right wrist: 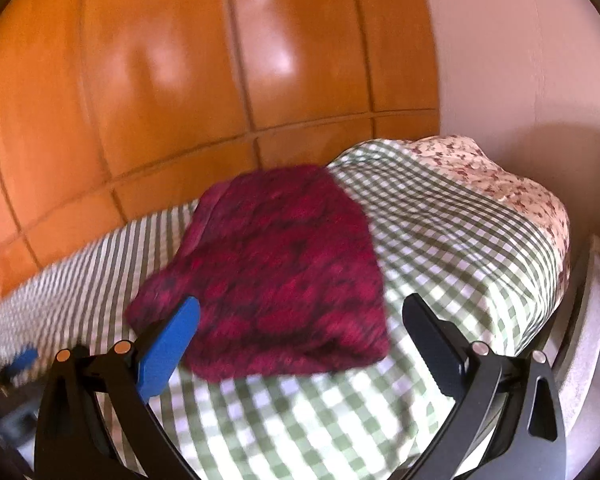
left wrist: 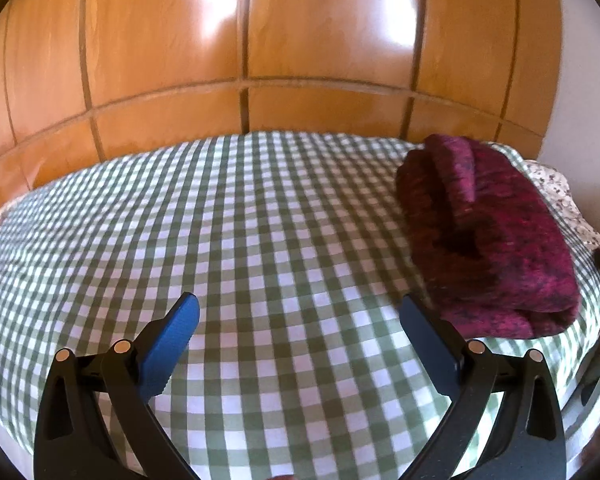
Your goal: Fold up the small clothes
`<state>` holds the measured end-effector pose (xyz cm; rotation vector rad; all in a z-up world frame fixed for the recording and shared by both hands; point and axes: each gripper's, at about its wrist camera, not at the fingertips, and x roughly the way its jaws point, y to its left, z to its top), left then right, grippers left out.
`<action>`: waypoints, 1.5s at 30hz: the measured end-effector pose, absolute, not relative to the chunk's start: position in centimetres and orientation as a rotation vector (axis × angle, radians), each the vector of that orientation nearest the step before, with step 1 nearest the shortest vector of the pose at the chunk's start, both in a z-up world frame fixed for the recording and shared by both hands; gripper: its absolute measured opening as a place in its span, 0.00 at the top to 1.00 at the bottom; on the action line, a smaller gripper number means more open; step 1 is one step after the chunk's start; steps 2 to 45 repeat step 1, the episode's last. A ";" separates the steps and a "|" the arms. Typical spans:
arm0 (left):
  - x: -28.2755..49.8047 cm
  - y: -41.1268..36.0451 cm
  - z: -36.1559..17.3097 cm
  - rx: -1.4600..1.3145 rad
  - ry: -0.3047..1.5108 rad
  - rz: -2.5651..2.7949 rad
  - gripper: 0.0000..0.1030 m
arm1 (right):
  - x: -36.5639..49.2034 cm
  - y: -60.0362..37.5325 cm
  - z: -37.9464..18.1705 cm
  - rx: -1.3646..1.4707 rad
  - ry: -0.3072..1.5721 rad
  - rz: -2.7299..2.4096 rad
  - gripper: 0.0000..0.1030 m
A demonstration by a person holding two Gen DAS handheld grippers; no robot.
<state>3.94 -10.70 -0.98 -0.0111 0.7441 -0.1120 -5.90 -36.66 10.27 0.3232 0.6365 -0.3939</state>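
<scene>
Now both tongs, left tongs (left wrist: 300, 312) and right tongs (right wrist: 300, 312), gape wide and empty, while the soft, thick magenta knitted garment (right wrist: 276, 272) looks floppy, best pinched at its near edge.

Bright daylight glares in white patches off the glossy wooden wardrobe (left wrist: 260, 40); fisheye distortion bows its panels, corners vignette black, and motion blur smears the checked bedspread (right wrist: 60, 288) below it in the right-wrist view.
</scene>
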 end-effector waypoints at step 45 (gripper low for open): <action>4.2 -10.5 -1.4 -0.016 0.759 -0.115 0.04 | -5.6 -37.7 10.4 0.337 0.637 -0.412 0.02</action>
